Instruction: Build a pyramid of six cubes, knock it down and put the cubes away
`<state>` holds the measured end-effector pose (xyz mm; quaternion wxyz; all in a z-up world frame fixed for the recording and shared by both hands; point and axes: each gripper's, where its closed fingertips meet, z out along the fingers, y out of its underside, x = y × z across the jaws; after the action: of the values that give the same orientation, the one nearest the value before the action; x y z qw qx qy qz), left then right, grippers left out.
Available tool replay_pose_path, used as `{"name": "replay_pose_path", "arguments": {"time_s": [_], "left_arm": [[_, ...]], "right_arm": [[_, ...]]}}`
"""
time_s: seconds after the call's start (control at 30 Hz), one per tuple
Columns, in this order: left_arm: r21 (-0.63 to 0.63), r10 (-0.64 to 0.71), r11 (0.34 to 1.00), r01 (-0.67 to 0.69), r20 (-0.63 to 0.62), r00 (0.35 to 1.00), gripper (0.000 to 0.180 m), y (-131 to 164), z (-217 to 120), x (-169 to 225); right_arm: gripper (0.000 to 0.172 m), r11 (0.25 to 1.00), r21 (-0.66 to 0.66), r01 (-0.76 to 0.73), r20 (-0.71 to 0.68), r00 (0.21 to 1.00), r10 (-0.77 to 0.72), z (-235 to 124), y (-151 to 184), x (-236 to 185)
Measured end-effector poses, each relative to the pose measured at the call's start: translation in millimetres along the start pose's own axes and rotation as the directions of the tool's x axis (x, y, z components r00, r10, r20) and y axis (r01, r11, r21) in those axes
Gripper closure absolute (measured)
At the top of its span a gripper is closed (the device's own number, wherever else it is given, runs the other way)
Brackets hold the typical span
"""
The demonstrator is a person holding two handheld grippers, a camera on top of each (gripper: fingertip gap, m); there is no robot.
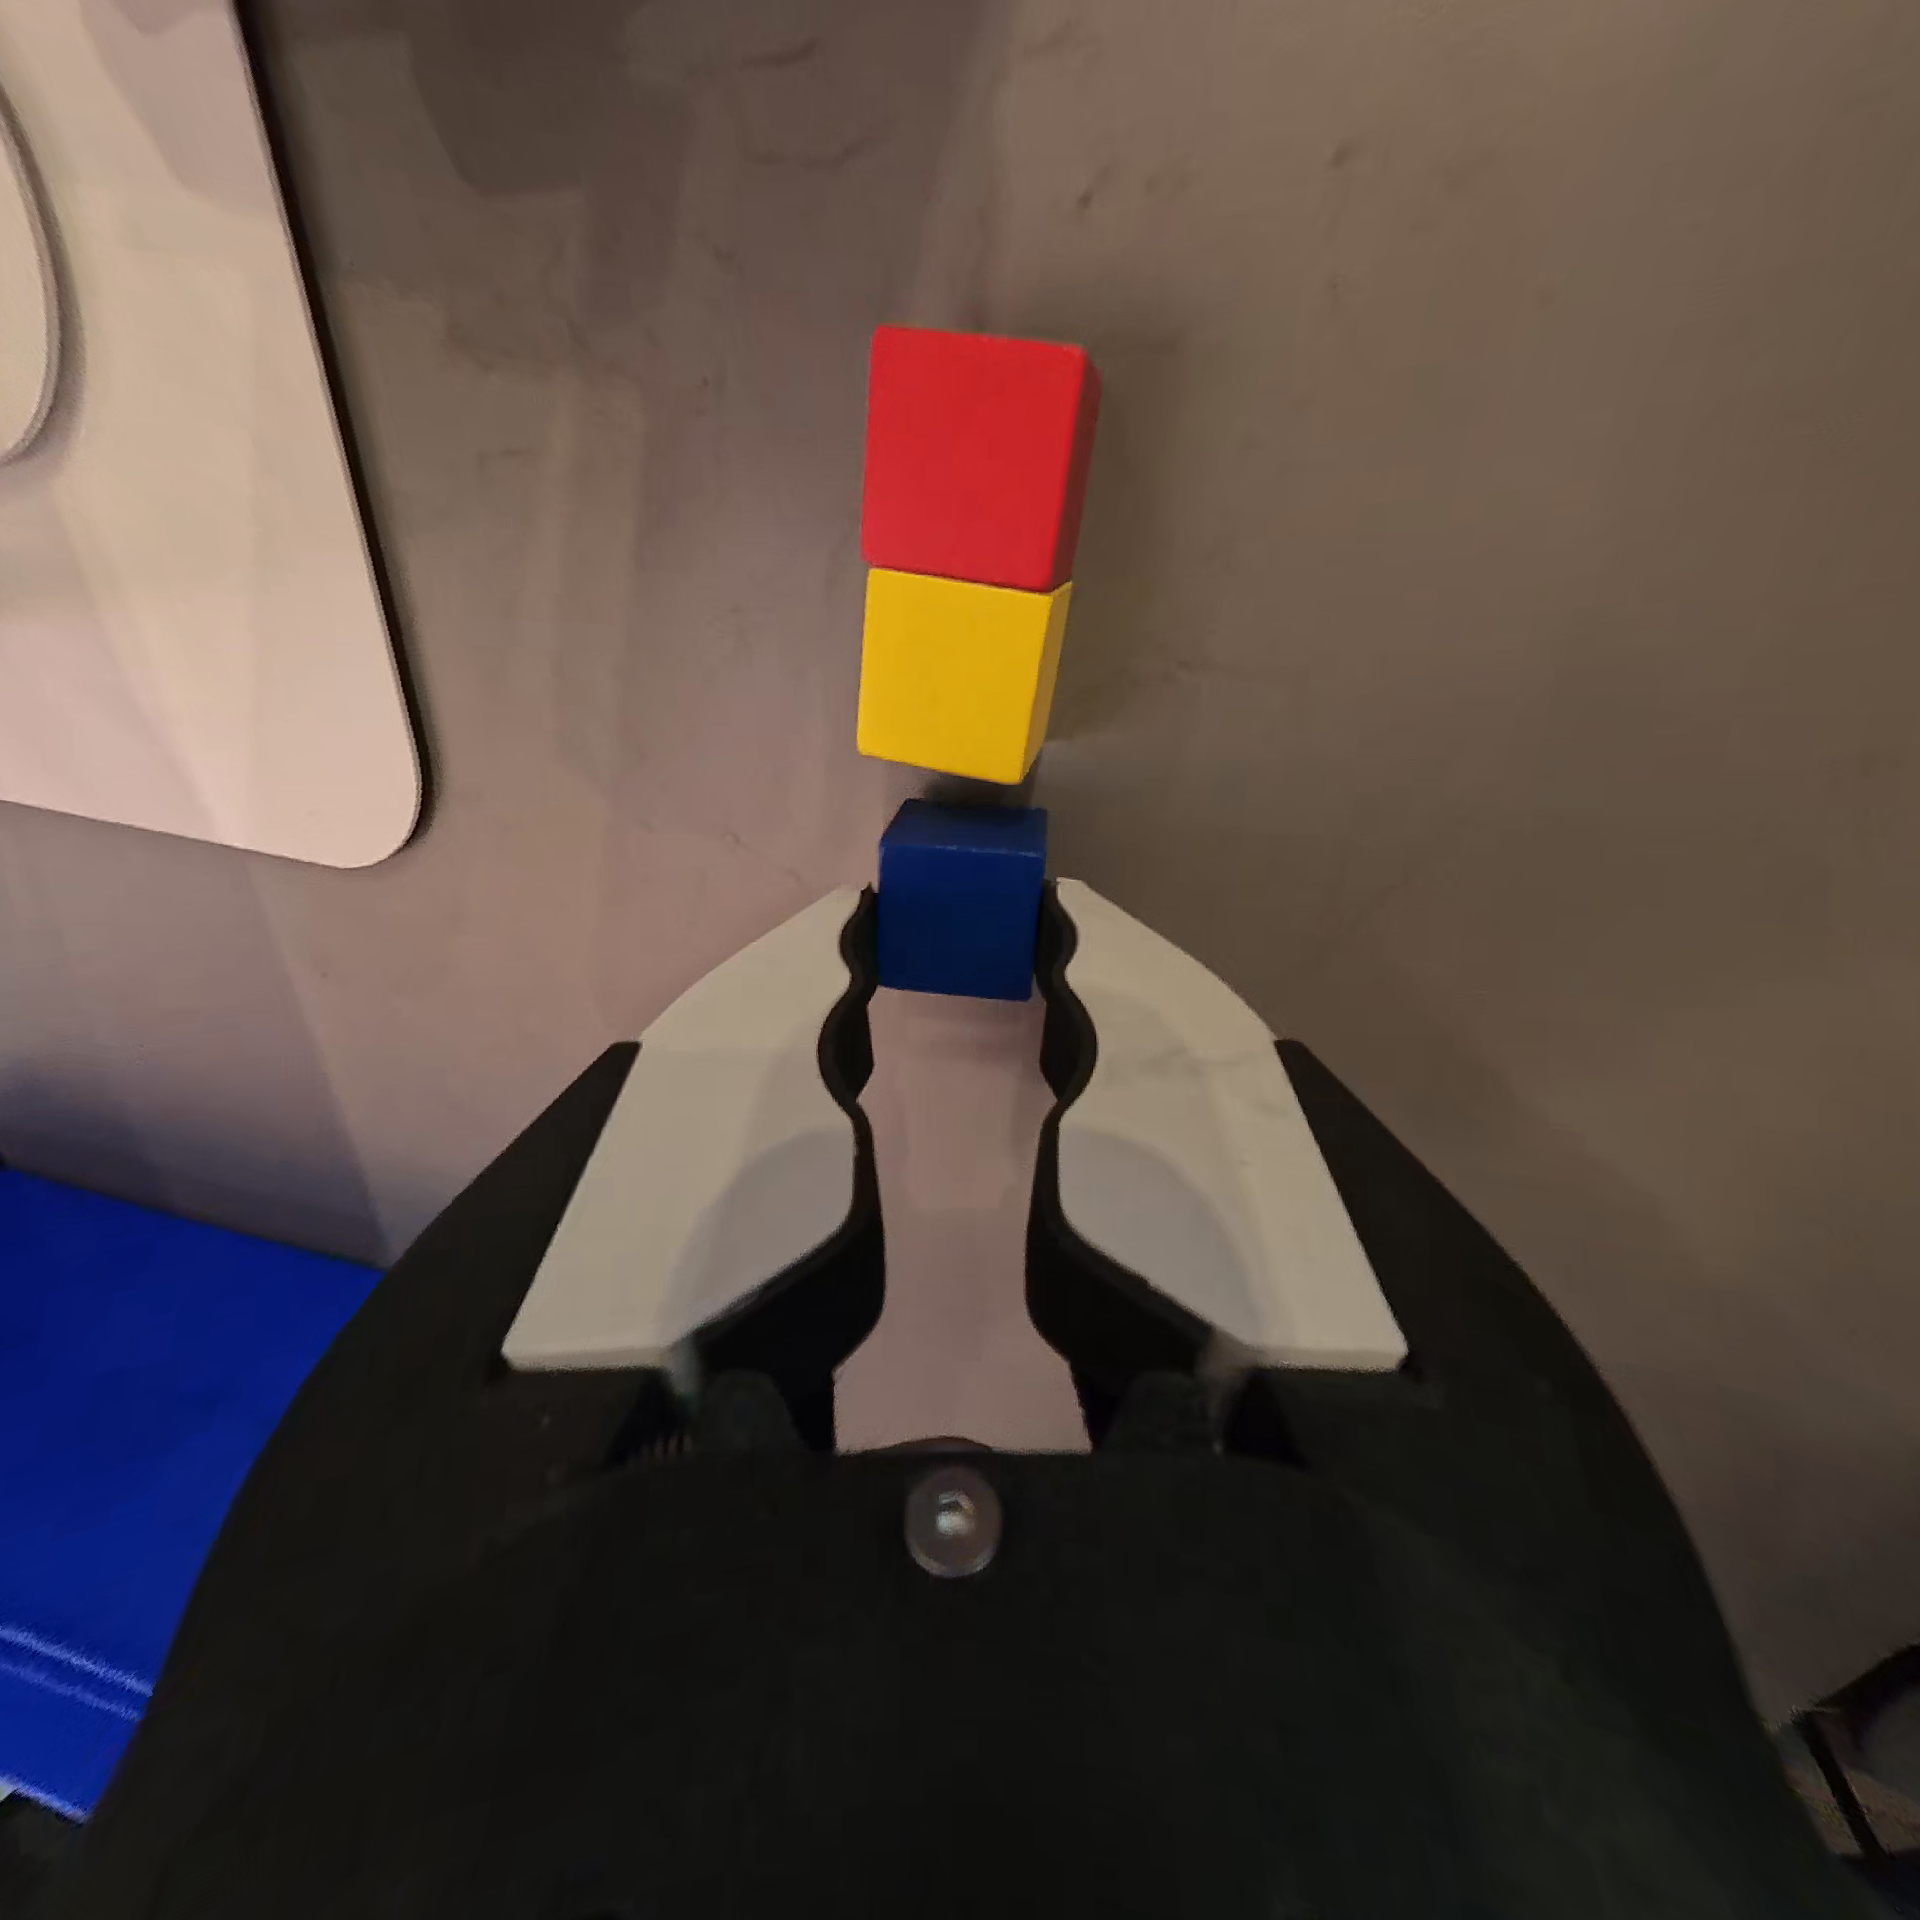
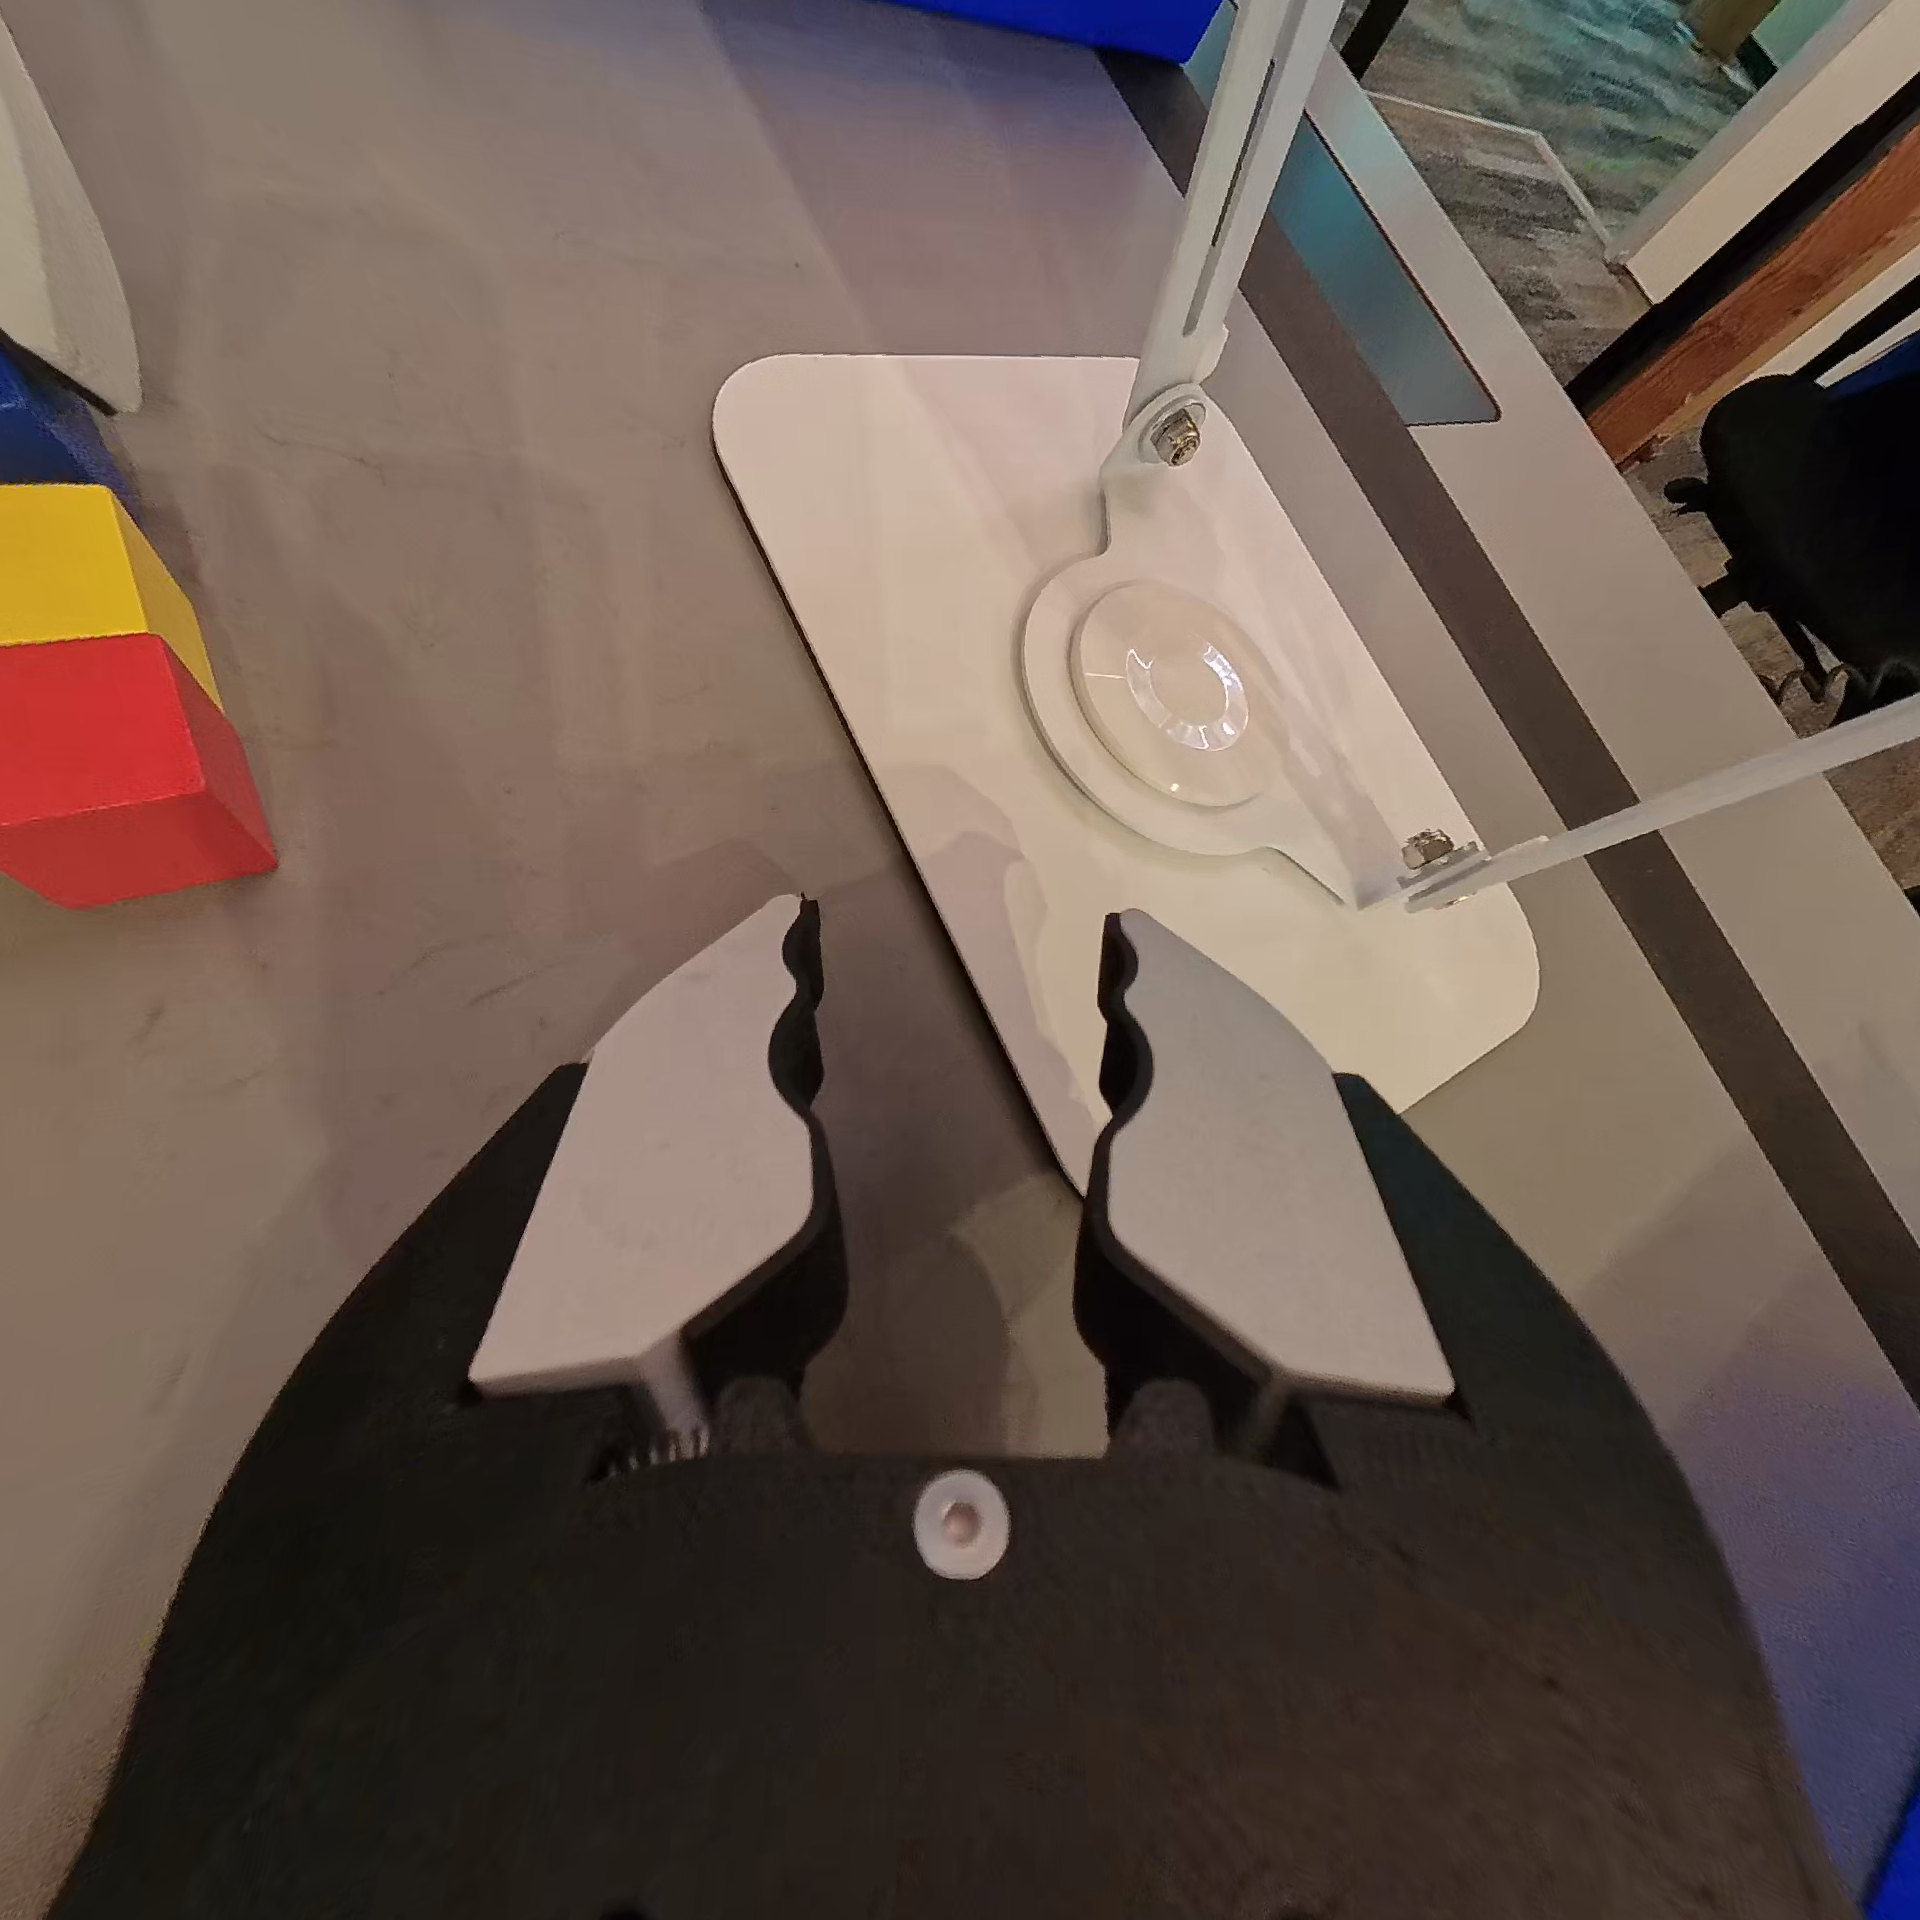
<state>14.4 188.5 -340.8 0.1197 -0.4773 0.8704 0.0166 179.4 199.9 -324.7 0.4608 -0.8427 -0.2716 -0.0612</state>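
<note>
In the left wrist view my left gripper (image 1: 958, 894) is shut on a small blue cube (image 1: 958, 902), both pads pressed on its sides. Just beyond it a yellow cube (image 1: 956, 675) and a red cube (image 1: 971, 457) sit side by side in a row on the grey table. The blue cube is close to the yellow one, with a narrow gap between them. In the right wrist view my right gripper (image 2: 961, 920) is open and empty above the table. The yellow cube (image 2: 73, 561) and red cube (image 2: 104, 748) show at its far left, with a blue cube (image 2: 31, 436) behind them.
A white base plate (image 2: 914, 540) with a round disc and thin white rods stands right of the cubes; its corner shows in the left wrist view (image 1: 208, 520). A blue container (image 1: 135, 1434) lies at lower left. The table's edge (image 2: 1558, 727) runs at the right.
</note>
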Motion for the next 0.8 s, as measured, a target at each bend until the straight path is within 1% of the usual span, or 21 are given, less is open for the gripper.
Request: {"name": "replay_pose_path", "arguments": {"time_s": [0.5, 0.8], "left_arm": [[0.017, 0.024, 1.000, -0.022, -0.090, 0.996, 0.152, -7.1, 3.9, -2.4], [0.013, 0.039, 0.999, -0.038, -0.112, 0.993, 0.152, -9.8, 6.4, -2.1]], "right_arm": [[0.121, 1.000, -0.001, -0.002, 0.007, 1.000, 0.002, 0.2, 0.0, -0.6], [0.122, 1.000, -0.001, -0.002, 0.009, 1.000, 0.002, 0.2, 0.0, -0.9]]}}
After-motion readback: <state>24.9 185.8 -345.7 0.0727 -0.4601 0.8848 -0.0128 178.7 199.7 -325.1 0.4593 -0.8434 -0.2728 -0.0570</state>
